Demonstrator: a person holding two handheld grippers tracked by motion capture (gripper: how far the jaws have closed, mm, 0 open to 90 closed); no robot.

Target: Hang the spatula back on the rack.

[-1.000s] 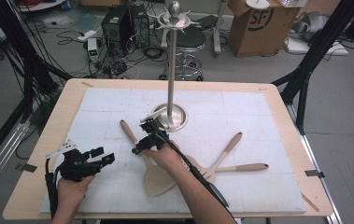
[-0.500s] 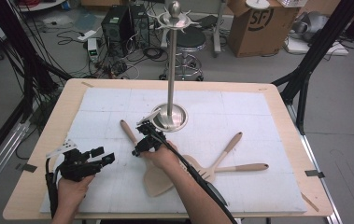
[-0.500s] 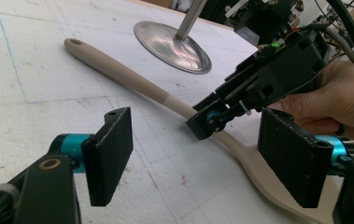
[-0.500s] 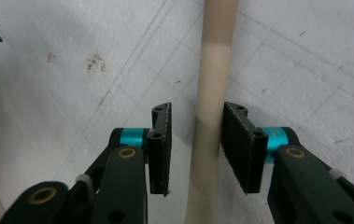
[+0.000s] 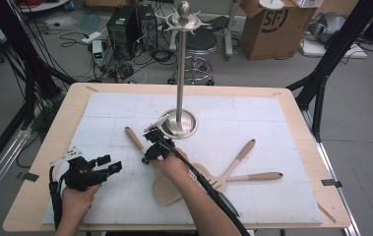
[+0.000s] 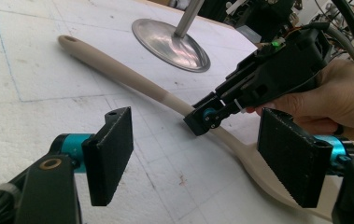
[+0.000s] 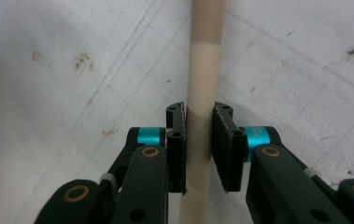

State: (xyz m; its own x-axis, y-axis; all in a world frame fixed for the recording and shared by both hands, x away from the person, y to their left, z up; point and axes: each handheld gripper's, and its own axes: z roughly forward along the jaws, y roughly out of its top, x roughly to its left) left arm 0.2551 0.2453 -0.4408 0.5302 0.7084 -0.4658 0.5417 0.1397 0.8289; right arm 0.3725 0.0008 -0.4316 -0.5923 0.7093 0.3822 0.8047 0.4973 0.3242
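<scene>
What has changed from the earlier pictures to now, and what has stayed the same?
Very little. The right gripper shifted slightly toward the person along the handle of the wooden spatula and is now closed on it. The left gripper stayed open in its place, and the metal stand and the other two wooden utensils did not move.

A grey floor [image 5: 361,123] surrounds the wooden desk [image 5: 41,162], whose top is covered by a white gridded mat [image 5: 272,196]. At twelve o'clock beyond the desk stands a round stool [image 5: 201,42]. At eleven o'clock sit black electronics boxes [image 5: 125,24] among tangled cables [image 5: 71,39]. At one o'clock rests a cardboard box [image 5: 265,24]. Black frame struts [image 5: 322,73] rise at three o'clock and at nine o'clock.
</scene>
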